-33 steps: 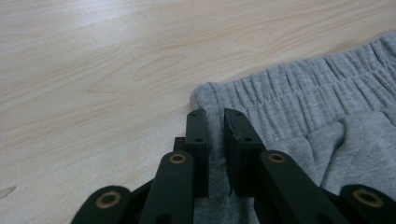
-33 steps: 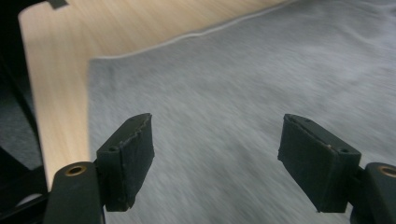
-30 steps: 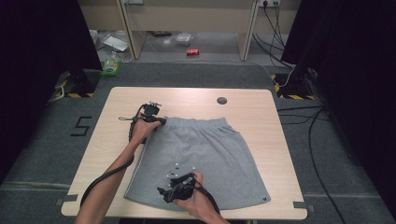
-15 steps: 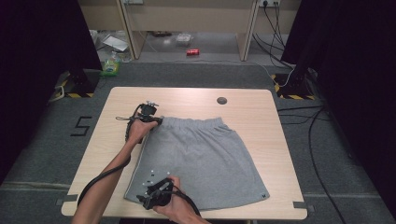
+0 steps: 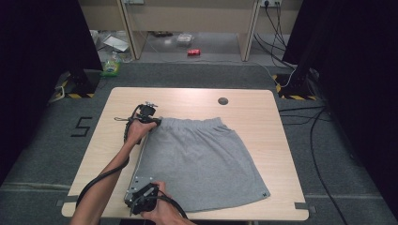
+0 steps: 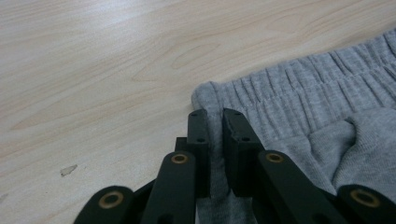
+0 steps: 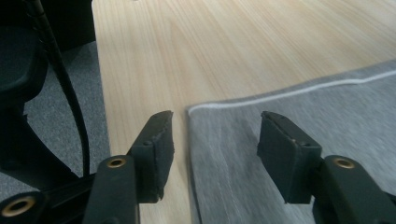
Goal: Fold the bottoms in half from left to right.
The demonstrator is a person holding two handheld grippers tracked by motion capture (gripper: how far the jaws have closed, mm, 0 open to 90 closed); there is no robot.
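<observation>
One pair of grey shorts [image 5: 202, 164] lies flat across the middle and lower half of the high view, on a single wooden table [image 5: 263, 108]. It looks soft, light and floppy, so corners and the thick elastic waistband should give the surest hold. Two grippers work it: the left gripper [image 6: 214, 122] pinches the waistband corner, and the right gripper [image 7: 214, 140], jaws just closing yet apart, straddles the hem corner at lower left.
</observation>
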